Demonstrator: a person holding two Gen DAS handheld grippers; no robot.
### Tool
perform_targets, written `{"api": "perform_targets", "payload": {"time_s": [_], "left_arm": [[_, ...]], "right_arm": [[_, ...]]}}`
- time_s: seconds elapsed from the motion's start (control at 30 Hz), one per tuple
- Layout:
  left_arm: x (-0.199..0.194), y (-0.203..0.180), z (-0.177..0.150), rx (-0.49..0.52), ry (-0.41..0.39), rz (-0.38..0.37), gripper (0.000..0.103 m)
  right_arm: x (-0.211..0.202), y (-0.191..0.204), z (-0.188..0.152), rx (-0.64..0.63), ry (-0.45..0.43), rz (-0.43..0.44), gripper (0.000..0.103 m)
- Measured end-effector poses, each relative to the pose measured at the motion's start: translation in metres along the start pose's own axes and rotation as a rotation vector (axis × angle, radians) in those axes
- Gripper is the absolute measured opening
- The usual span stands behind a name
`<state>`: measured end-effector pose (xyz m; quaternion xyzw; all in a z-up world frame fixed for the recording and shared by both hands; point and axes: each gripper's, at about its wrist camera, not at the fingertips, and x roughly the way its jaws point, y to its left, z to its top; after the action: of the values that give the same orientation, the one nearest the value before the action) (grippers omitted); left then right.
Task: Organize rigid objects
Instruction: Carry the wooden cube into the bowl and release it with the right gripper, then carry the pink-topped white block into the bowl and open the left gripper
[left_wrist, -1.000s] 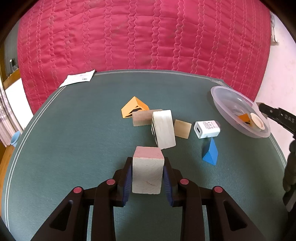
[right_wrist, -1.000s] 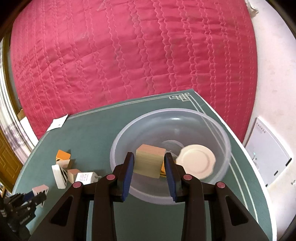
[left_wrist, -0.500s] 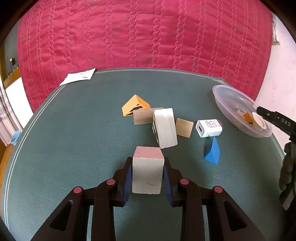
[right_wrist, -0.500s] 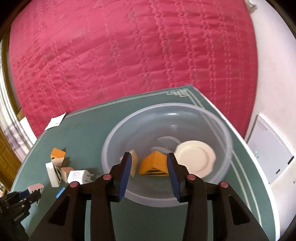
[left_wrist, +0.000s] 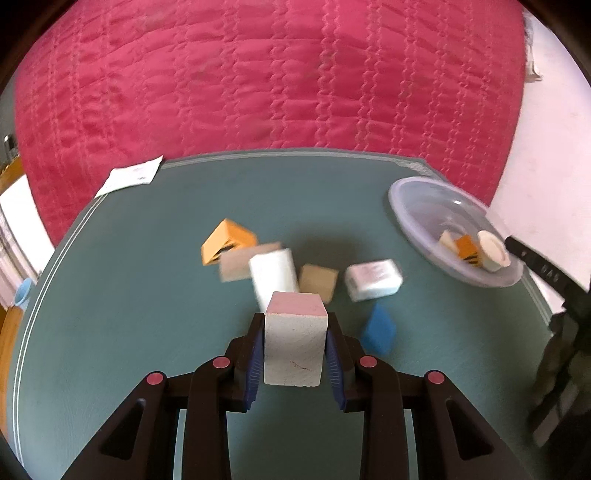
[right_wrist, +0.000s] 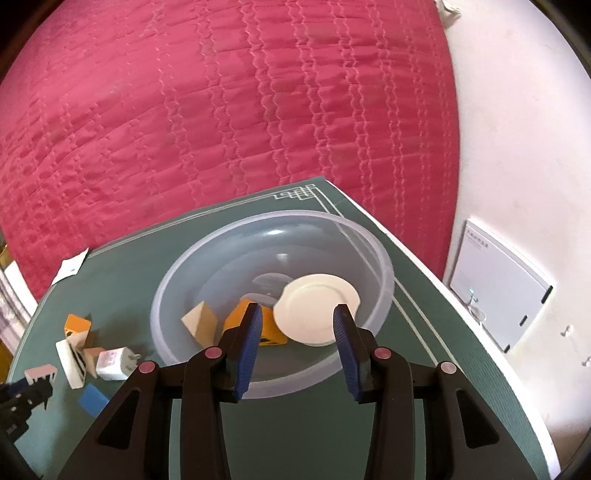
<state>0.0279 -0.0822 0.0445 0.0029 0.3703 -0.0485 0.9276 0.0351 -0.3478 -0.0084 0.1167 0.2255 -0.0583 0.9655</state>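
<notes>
My left gripper (left_wrist: 295, 326) is shut on a white block with a pink top (left_wrist: 293, 347), held above the green table. Just beyond it lie an orange wedge (left_wrist: 227, 243), a tan block (left_wrist: 236, 264), a white block (left_wrist: 275, 278), a wooden square (left_wrist: 317, 282), a white charger (left_wrist: 373, 278) and a blue wedge (left_wrist: 378, 328). My right gripper (right_wrist: 298, 314) hangs open over the near rim of the clear plastic bowl (right_wrist: 384, 266), nothing between its pads. Inside the bowl rest a tan wooden block (right_wrist: 201, 321), an orange block (right_wrist: 240, 321) and a white disc (right_wrist: 317, 314).
A red quilt (left_wrist: 258, 74) hangs behind the table. A white paper slip (left_wrist: 129, 177) lies at the far left corner. The bowl (left_wrist: 406, 192) sits by the table's right edge, with a white wall panel (right_wrist: 498, 288) beyond it.
The right gripper opened and let the tan wooden block drop into the bowl, then drew back a little. The left gripper rose and moved toward the loose pieces, still holding its block.
</notes>
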Motion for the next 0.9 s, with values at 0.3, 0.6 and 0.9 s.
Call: {"api": "perform_targets", "payload": {"time_s": [0.3,0.6,0.9], "left_arm": [[0.011,-0.033,0.032,0.039,-0.033,-0.039,0.032],[0.037,-0.072,0.061,0.089,-0.037,-0.097,0.032],[0.058,-0.109,0.083,0.153,-0.035,-0.15,0.032]], "right_arm": [[-0.004,-0.006,-0.002,0.04,-0.029,-0.042,0.044],[-0.005,-0.008,-0.001,0.054,-0.039,-0.052,0.044],[-0.008,-0.01,-0.001,0.057,-0.053,-0.053,0.044]]}}
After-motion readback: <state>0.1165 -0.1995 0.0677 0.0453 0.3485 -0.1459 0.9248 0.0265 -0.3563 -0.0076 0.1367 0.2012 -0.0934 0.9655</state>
